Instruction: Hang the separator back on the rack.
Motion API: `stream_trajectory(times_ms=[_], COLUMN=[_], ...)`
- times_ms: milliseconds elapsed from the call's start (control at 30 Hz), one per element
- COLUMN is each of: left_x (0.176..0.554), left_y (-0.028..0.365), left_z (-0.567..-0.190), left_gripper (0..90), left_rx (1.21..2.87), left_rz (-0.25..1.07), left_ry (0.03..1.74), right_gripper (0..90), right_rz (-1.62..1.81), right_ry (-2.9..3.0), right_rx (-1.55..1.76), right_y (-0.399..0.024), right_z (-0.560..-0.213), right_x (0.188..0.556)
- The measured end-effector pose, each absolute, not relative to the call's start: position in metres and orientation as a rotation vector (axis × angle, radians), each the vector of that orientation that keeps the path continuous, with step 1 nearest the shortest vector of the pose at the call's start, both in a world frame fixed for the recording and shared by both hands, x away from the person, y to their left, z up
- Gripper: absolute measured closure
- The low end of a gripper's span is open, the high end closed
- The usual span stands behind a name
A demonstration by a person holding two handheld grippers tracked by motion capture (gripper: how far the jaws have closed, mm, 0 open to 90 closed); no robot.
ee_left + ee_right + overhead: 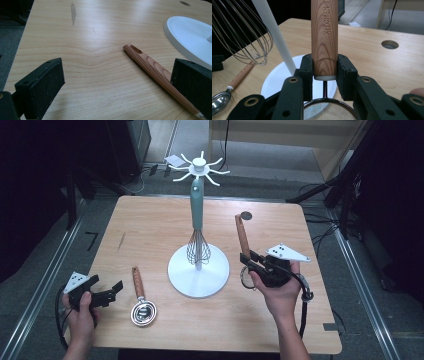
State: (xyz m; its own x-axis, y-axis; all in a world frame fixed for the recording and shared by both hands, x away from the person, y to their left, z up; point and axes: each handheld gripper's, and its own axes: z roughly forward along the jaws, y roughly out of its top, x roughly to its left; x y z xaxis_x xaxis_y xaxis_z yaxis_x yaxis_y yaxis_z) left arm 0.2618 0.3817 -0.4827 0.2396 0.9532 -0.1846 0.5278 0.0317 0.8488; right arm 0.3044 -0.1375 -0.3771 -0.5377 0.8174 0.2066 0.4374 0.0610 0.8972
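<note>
The right hand-held gripper [250,261] is clamped on a small strainer [329,111] with a wooden handle [324,37], near the right edge of the table [150,225]. In the right gripper view the two jaws pinch the very bottom of the handle, just above the white collar where a thin metal stem runs down to the mesh bowl. The handle points up and away, toward the far edge of the table. It looks light and stiff. The round, smooth wood could twist or slide between the flat pads, and a grip this low leaves the long handle free to swing. The fine mesh looks easy to dent, so the handle is the better place to hold.

The left hand-held gripper [107,295] is released, its jaws standing wide apart near the left front corner of the table. Just beside it lies a scoop [142,311] with a shiny metal bowl and a wooden handle [155,72] that has a slot at its tip. It lies flat and low, so I judge the jaws would need to straddle the handle at mid-length.

A white stand [198,270] rises from the middle of the table, with a whisk [198,247] hanging from one of its hooks.
</note>
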Motion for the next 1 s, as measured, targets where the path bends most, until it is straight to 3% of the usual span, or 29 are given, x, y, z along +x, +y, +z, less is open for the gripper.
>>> stream_trajectory(times_ms=[1000], left_x=[0.261], left_y=[0.382], left_z=[-0.483], left_gripper=[0.0], left_rx=[1.620], left_rz=[0.603], left_ry=[1.406], right_gripper=[71.0], right_rz=[1.635], right_ry=[1.864], right_rx=[1.042], right_y=[-0.121], right_z=[-0.326], right_x=[0.276])
